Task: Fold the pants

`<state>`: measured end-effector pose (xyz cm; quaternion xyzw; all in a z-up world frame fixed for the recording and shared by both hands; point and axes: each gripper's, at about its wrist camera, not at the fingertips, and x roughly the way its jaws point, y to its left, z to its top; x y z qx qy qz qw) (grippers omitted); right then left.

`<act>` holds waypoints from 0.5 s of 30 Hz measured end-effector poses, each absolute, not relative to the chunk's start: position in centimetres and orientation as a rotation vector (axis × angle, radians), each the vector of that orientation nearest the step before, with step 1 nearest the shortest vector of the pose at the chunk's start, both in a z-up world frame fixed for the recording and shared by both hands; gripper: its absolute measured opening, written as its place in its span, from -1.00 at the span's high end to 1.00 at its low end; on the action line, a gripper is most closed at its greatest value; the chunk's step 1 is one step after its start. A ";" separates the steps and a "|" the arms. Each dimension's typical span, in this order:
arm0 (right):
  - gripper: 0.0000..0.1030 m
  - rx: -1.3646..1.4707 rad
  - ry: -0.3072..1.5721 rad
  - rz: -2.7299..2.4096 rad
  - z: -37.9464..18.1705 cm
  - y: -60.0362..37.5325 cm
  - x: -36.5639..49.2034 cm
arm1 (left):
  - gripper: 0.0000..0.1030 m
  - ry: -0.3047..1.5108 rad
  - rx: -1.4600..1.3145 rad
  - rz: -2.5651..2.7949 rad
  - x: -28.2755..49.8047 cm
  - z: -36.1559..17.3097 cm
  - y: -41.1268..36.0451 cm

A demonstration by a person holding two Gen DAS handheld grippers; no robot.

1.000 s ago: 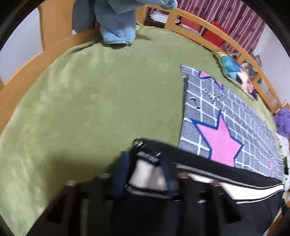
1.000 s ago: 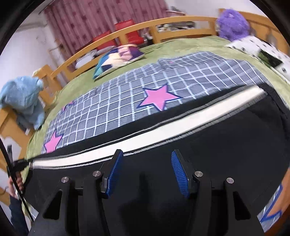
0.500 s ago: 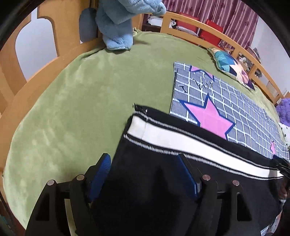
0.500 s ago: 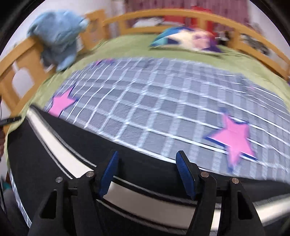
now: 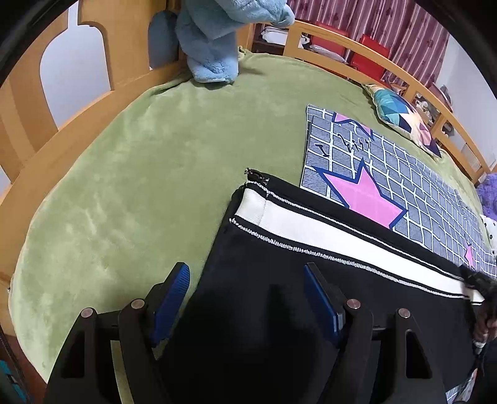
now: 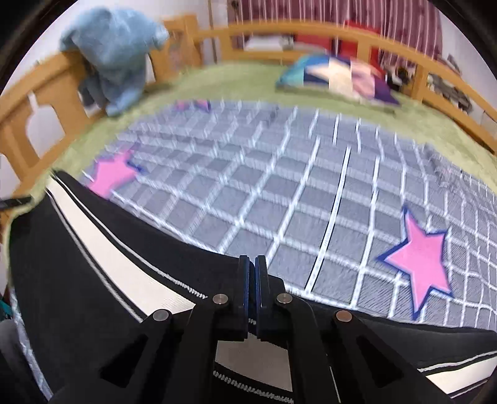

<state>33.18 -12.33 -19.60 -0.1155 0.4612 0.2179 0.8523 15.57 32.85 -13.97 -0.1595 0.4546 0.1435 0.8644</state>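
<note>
One pair of black pants [image 5: 279,298] with one broad white side stripe edged by thin dotted white lines lies flat on the bed. Its hem end, with a small metal zip pull at the corner, sits ahead of the left gripper [image 5: 247,298]. That gripper's two blue-padded jaws stand wide apart over the black cloth, one pad above the green cover just left of the hem, the other above the leg; nothing is pinched between them.

The right gripper [image 6: 252,279] has just been closing; its jaws now meet, pads pressed together at the far black edge of the pants [image 6: 93,267], where the cloth meets the blanket. The edge seems caught between them, though the pads hide it.

Beyond both pairs of jaws lies one grey checked blanket [image 6: 279,192] with pink stars: three show in the left view, three in the right view, one only partly. One patchwork pillow [image 6: 338,77] lies far ahead of the right jaws. One blue fleece [image 5: 217,40] hangs over the wooden bed rail [image 5: 93,102], ahead and left of the left jaws.

The bed carries a green plush cover [image 5: 139,186] and has a curved wooden frame. Behind it hang dark red curtains [image 5: 388,25], with red chairs before them. A purple plush thing [image 5: 489,192] shows at the far right.
</note>
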 end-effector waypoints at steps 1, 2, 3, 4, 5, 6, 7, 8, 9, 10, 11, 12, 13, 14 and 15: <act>0.90 -0.253 0.968 0.443 -20.1 -12.2 33.3 | -0.41 0.954 -0.335 0.303 15.5 -14.0 32.9; 0.87 -0.246 0.948 0.433 -19.9 -12.1 33.1 | -0.41 0.953 -0.334 0.305 15.4 -13.9 32.9; 0.76 -0.235 0.951 0.429 -19.7 -12.2 33.0 | -0.41 0.950 -0.329 0.307 15.2 -13.8 32.9; 0.68 -0.207 0.967 0.408 -19.0 -12.4 33.1 | -0.41 0.945 -0.323 0.308 14.8 -13.7 32.9; 0.59 -0.190 0.964 0.397 -18.6 -12.6 32.9 | -0.41 0.939 -0.312 0.310 14.3 -13.5 32.9; 0.59 -0.170 0.947 0.396 -17.8 -12.7 32.5 | -0.41 0.936 -0.306 0.312 14.0 -13.3 32.9; 0.59 -0.164 0.925 0.412 -16.9 -12.6 31.8 | -0.41 0.928 -0.295 0.318 13.4 -13.2 32.9; 0.54 -0.173 0.910 0.425 -16.3 -12.3 31.0 | -0.41 0.920 -0.288 0.324 12.9 -13.1 32.9; 0.43 -0.193 0.889 0.431 -15.8 -11.9 30.2 | -0.41 0.914 -0.286 0.327 12.4 -13.0 32.9; 0.37 -0.221 0.864 0.418 -15.7 -11.3 29.2 | -0.41 0.907 -0.293 0.328 11.9 -12.8 33.0; 0.34 -0.233 0.864 0.406 -16.0 -11.0 28.8 | -0.41 0.902 -0.306 0.325 11.5 -12.8 33.0; 0.34 -0.252 0.905 0.395 -17.3 -10.3 28.5 | -0.41 0.892 -0.328 0.310 10.9 -12.8 33.0; 0.34 -0.266 0.953 0.382 -18.4 -10.1 28.6 | -0.41 0.889 -0.336 0.308 10.5 -12.8 32.9; 0.34 -0.278 0.995 0.362 -19.6 -9.8 28.8 | -0.41 0.889 -0.336 0.316 10.1 -13.0 32.7; 0.34 -0.275 0.959 0.333 -20.1 -9.6 28.4 | -0.41 0.898 -0.334 0.322 9.9 -13.5 32.6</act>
